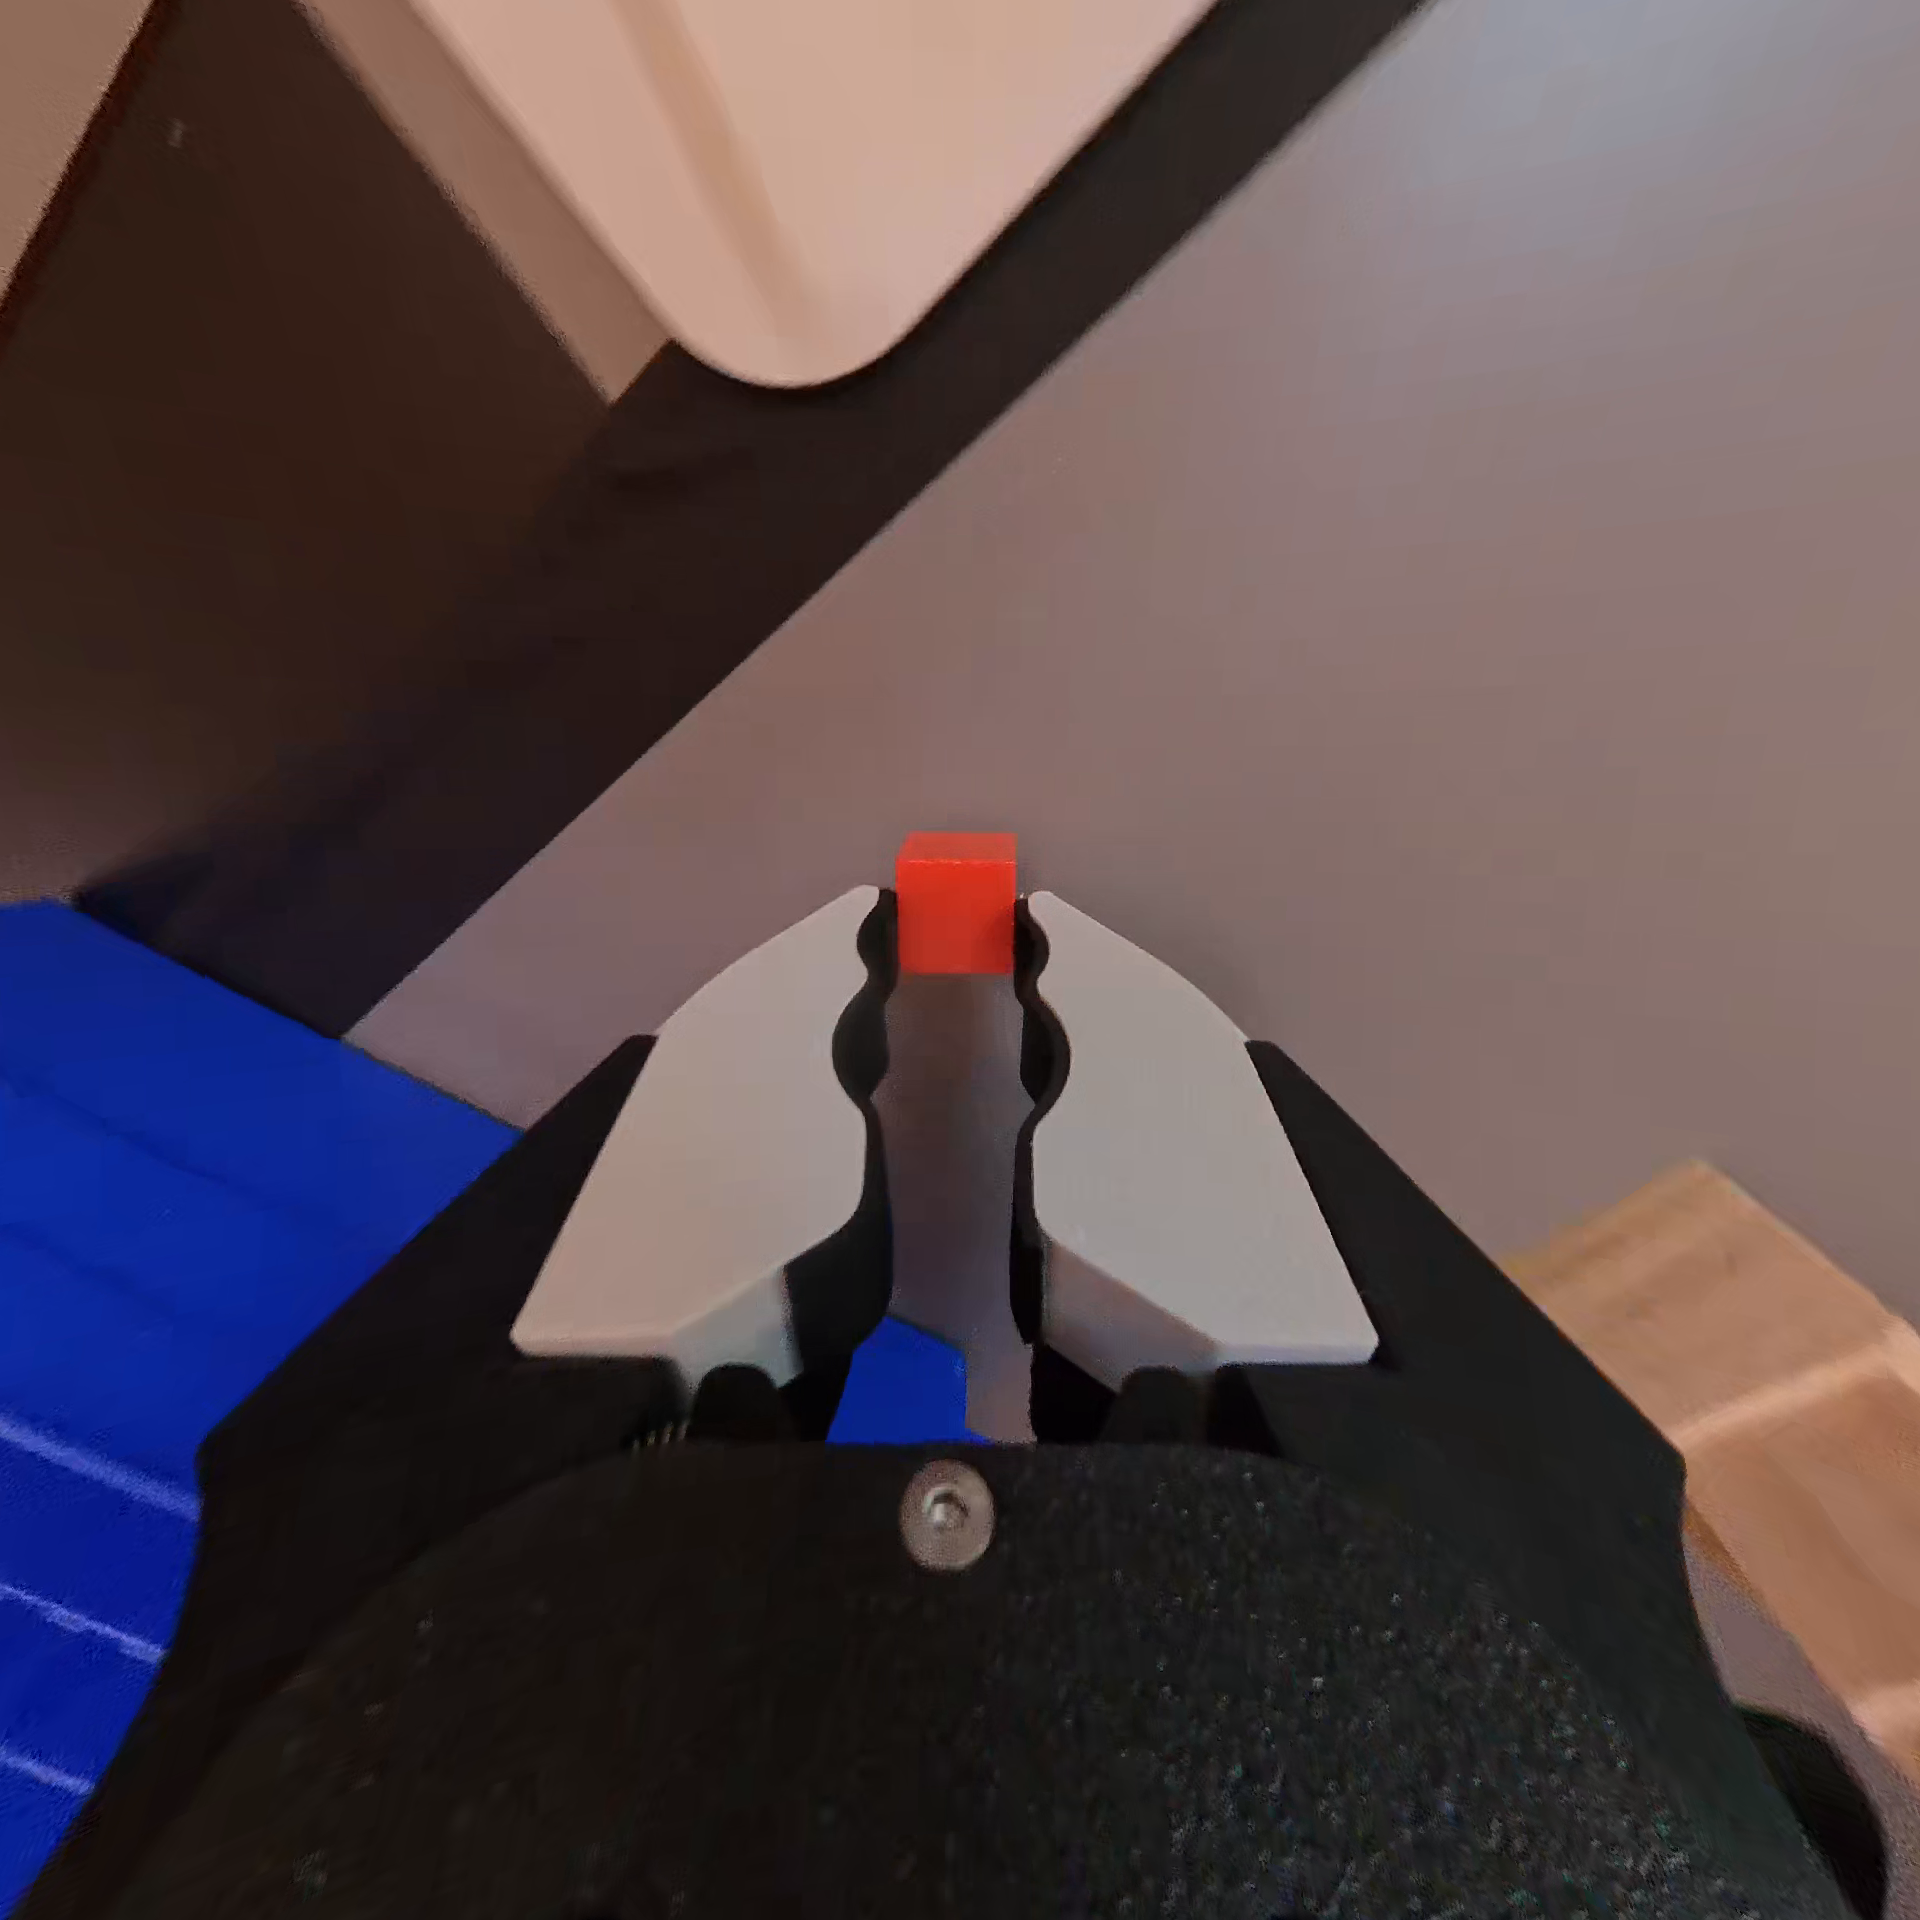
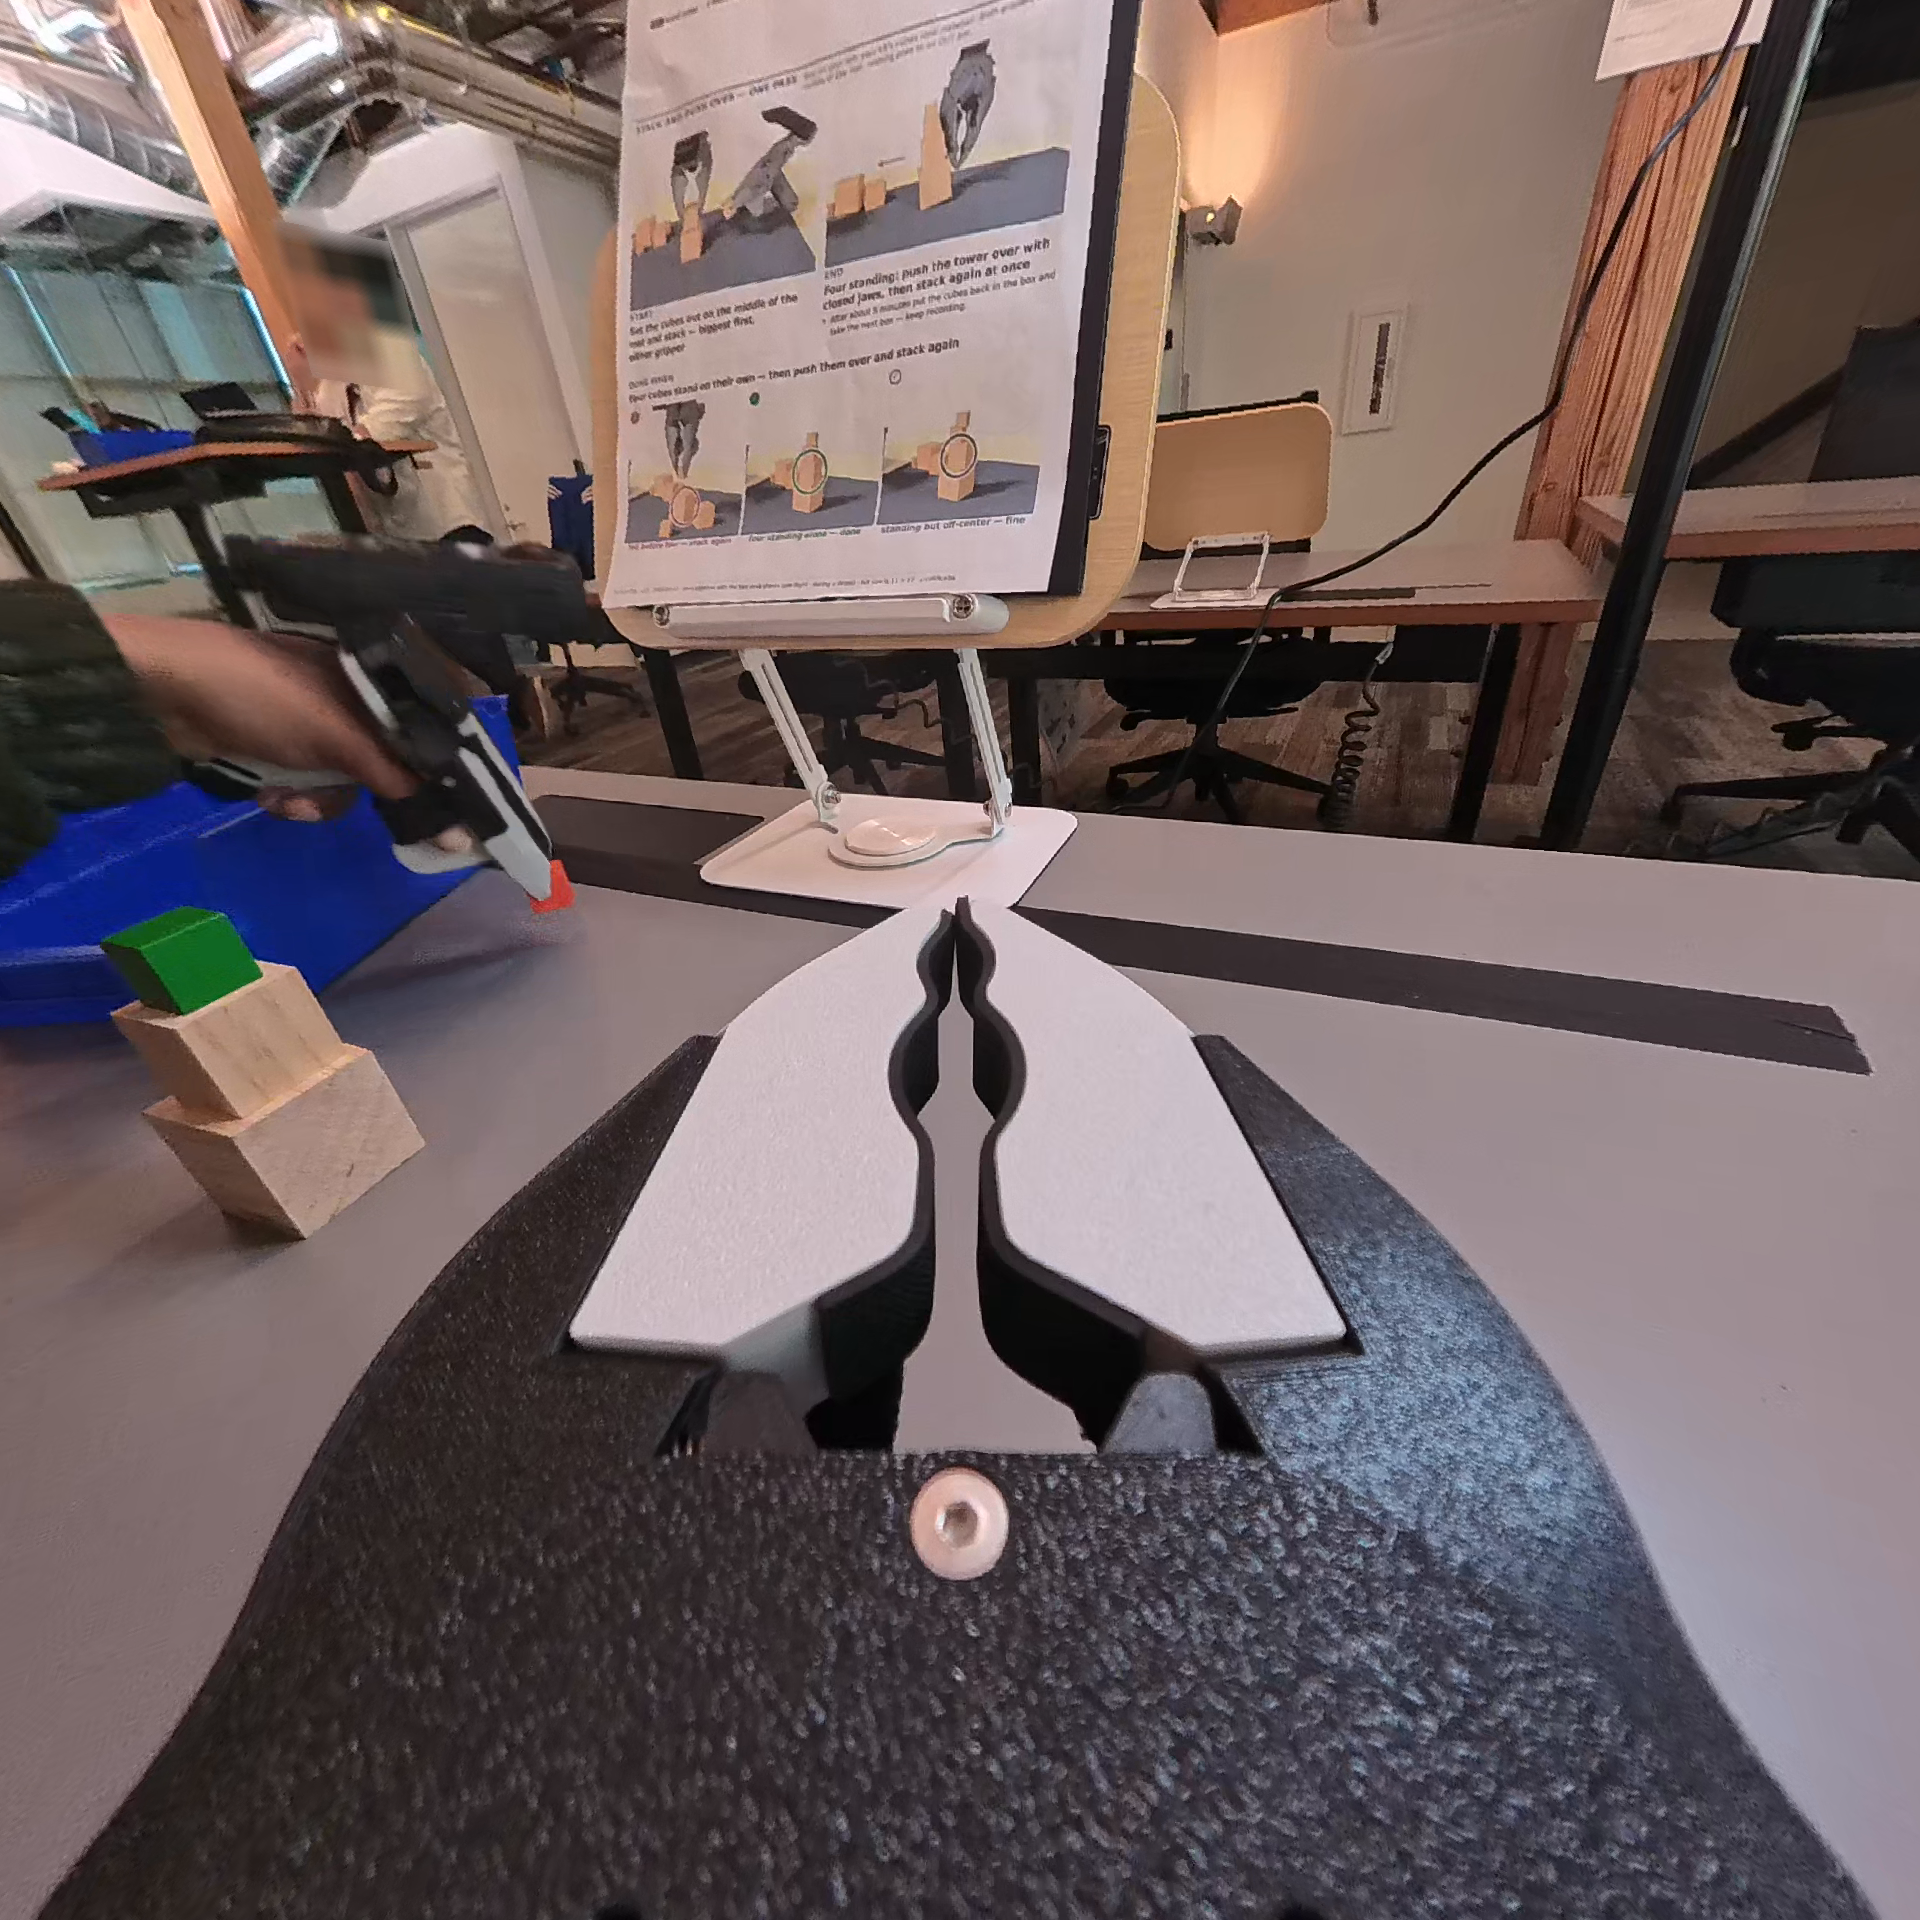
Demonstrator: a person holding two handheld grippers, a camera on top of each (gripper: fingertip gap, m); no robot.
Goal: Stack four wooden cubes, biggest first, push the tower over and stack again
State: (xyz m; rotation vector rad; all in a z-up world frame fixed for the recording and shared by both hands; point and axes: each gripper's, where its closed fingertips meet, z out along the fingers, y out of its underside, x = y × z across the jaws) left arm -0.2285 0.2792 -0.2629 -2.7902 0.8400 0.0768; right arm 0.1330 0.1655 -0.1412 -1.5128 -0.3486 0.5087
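Small red cube (image 1: 954, 920) of hard material pinched at opposite flat faces by left claw (image 1: 954, 925), just above grey bench (image 1: 1455, 727). Probably light, stiff, slightly slippery. Right claw (image 2: 956, 920) closed, empty, well apart from stacked wooden blocks (image 2: 270, 1101).

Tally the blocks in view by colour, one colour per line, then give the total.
Red: 1, the small red cube gripped between the fingers of the left gripper.
Green: 1, the green block at the top of the stack.
Plain wood: 2, the upper wooden block and the lower wooden block beneath it.
Total: 4
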